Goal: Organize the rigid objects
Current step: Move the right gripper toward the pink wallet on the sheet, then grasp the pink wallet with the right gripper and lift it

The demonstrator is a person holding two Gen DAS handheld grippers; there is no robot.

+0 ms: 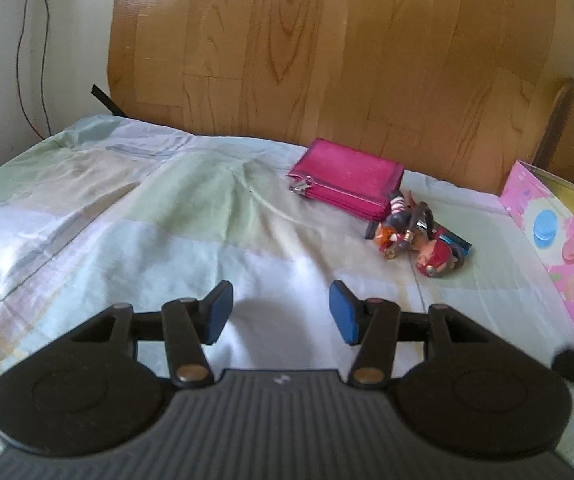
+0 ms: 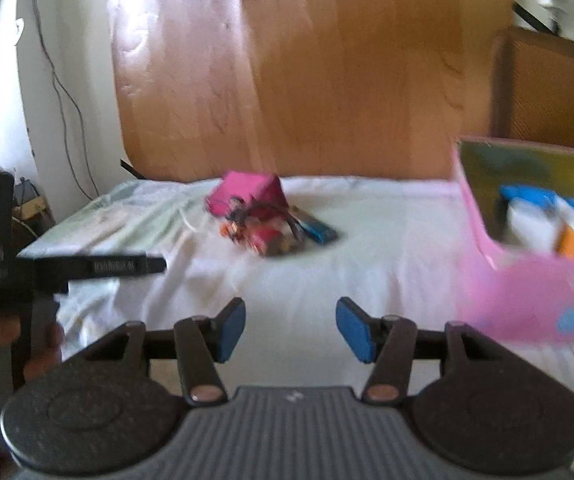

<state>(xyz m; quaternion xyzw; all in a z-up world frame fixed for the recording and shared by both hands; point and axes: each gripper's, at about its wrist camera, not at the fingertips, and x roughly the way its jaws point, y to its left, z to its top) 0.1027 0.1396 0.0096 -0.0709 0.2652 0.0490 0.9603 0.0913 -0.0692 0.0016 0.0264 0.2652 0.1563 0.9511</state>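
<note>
A magenta wallet lies on the bed near the headboard. Small toy figurines and a blue flat item lie just in front of it. My left gripper is open and empty, low over the sheet, short of them. A pink box stands at the right. In the blurred right wrist view the wallet, figurines and blue item lie ahead. My right gripper is open and empty. The pink box is at the right and holds blue, white and orange items.
A pale checked sheet covers the bed. A wooden headboard rises behind it. A wooden piece of furniture stands at the right. Cables hang on the left wall. The other hand-held gripper body is at the left.
</note>
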